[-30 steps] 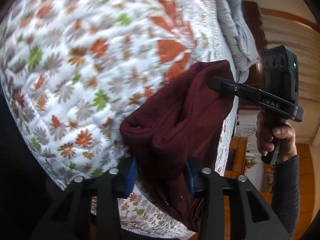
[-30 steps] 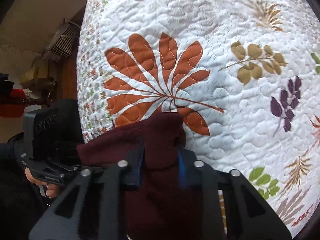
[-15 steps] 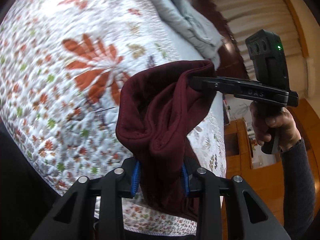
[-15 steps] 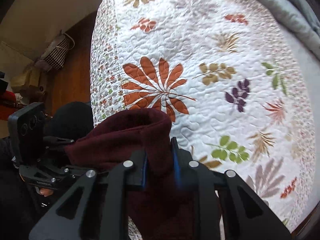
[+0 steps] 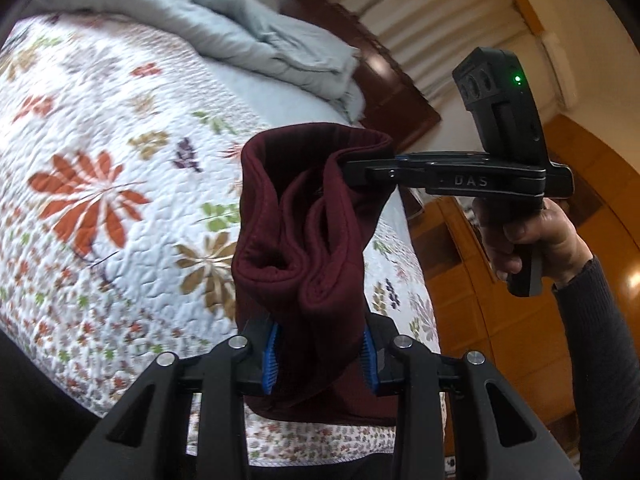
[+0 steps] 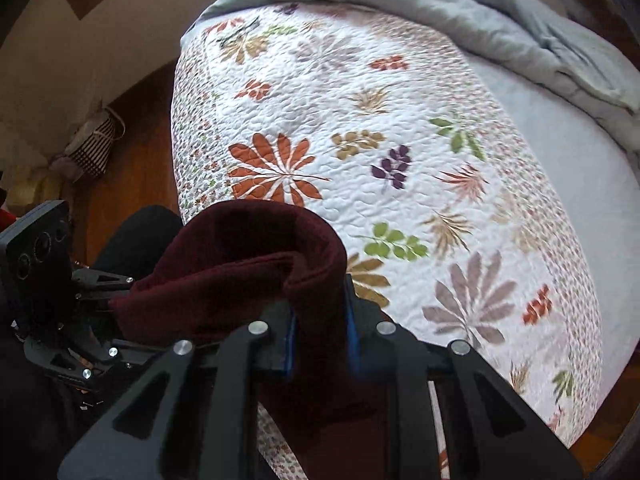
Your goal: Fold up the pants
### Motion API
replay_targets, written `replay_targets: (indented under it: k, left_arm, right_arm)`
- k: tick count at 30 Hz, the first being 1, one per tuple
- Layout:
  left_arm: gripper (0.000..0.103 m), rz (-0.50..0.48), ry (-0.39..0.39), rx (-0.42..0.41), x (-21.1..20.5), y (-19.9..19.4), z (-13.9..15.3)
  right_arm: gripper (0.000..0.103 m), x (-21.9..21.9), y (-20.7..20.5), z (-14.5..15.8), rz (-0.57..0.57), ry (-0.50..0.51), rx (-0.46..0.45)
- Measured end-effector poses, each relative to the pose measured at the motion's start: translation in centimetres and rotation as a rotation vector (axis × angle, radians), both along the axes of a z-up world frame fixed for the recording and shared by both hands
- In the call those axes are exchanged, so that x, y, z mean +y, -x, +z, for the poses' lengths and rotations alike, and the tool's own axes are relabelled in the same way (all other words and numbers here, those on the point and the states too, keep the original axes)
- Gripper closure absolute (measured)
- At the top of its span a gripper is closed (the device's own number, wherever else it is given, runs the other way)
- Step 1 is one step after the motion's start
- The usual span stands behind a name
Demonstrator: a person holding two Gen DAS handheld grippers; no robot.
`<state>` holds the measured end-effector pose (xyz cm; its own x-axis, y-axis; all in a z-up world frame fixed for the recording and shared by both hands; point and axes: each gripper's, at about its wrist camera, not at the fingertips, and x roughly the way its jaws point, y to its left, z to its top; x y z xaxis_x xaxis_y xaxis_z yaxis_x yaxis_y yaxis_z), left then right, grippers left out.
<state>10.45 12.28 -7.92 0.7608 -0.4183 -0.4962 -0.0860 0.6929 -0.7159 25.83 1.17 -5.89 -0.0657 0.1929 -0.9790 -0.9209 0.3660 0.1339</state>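
Observation:
The dark maroon pants point(image 5: 304, 240) hang in the air above the bed, held between both grippers. My left gripper point(image 5: 320, 356) is shut on one bunched end of the pants. My right gripper point(image 6: 320, 340) is shut on the other end point(image 6: 256, 264); in the left wrist view it point(image 5: 360, 170) pinches the top corner of the cloth from the right. The left gripper's body also shows in the right wrist view point(image 6: 60, 292) at the lower left. The lower part of the pants hangs out of sight below the jaws.
A white floral quilt point(image 6: 400, 160) covers the bed beneath. A grey blanket point(image 5: 240, 32) is bunched at the head of the bed by a dark wooden headboard point(image 5: 380, 80). Wood floor and a striped bag point(image 6: 92, 144) lie to the left.
Both grippers have lifted the pants up and away from the quilt. The bed now looks farther off and more of the room shows.

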Motion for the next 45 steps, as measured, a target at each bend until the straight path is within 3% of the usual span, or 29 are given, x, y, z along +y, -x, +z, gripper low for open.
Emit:
replay_targets:
  k: [16,45]
  left_arm:
    - [0.071,-0.139,-0.089,-0.068,-7.2,0.4,4.0]
    - [0.071,-0.327,-0.174,-0.107,-16.3,-0.7,5.9]
  right_arm:
    - [0.088,-9.8,0.7,4.9,-0.103,-0.045,-0.084]
    - [0.089,-21.3,1.8,6.6,-0.247,-0.077,-0.149]
